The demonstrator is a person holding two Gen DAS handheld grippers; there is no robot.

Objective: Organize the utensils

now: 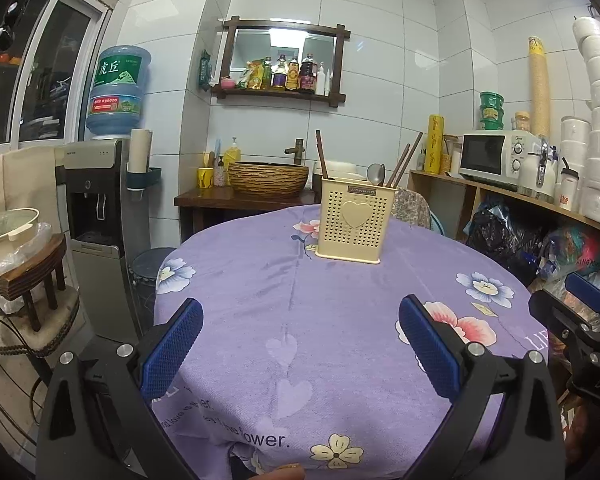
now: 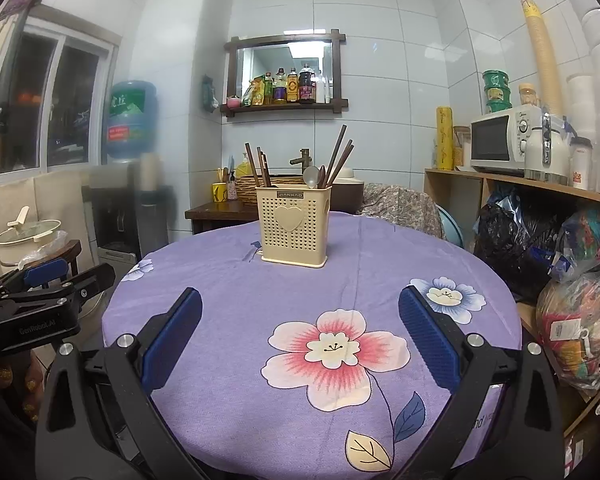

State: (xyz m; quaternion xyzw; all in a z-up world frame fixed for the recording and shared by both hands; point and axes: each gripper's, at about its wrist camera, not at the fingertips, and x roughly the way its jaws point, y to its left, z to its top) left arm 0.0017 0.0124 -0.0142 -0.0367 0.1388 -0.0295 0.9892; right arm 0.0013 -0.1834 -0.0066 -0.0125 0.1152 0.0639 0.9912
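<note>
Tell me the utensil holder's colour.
Cream holder with a raised heart, clearest in the right wrist view.

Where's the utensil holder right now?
In both views the utensil holder stands upright at the table's far side, ahead of both open grippers, chopsticks and a spoon inside.

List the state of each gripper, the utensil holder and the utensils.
left gripper: open, empty, above the table.
right gripper: open, empty.
utensil holder: upright on the tablecloth.
chopsticks: standing in the holder, leaning.
spoon: in the holder, bowl up.
</note>
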